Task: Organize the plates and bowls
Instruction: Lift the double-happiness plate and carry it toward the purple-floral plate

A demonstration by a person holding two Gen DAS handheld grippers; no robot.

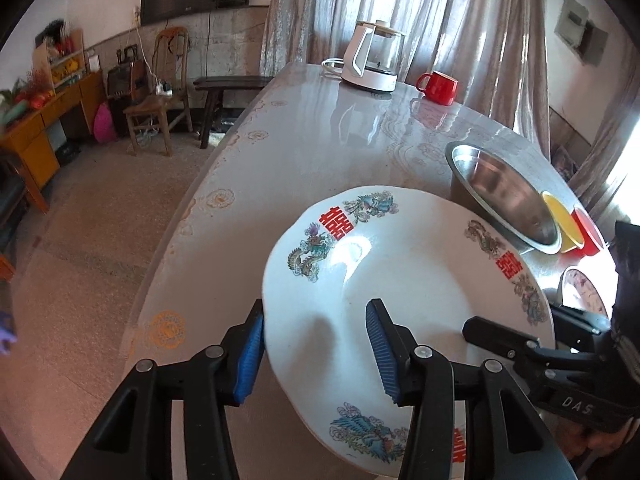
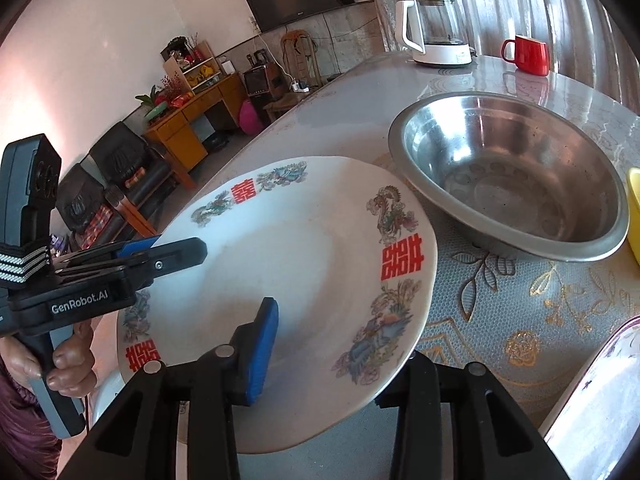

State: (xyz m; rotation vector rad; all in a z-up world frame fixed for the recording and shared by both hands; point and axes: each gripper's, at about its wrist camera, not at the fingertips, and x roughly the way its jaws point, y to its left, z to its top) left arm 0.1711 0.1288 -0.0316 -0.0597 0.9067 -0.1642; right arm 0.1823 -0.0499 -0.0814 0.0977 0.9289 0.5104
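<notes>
A large white plate with red characters and dragon prints hangs tilted over the table's near edge, carried by both grippers. My left gripper is shut on its left rim, one blue pad outside the edge and the other on the plate's face. My right gripper is shut on the near right rim, with one blue pad on top and the other finger hidden under the plate. A steel bowl sits just beyond the plate. A yellow bowl and a red bowl lie behind it.
The round table bears a glass kettle and a red mug at its far side. A flower-patterned plate lies at the right. The floor drops away left of the table's edge.
</notes>
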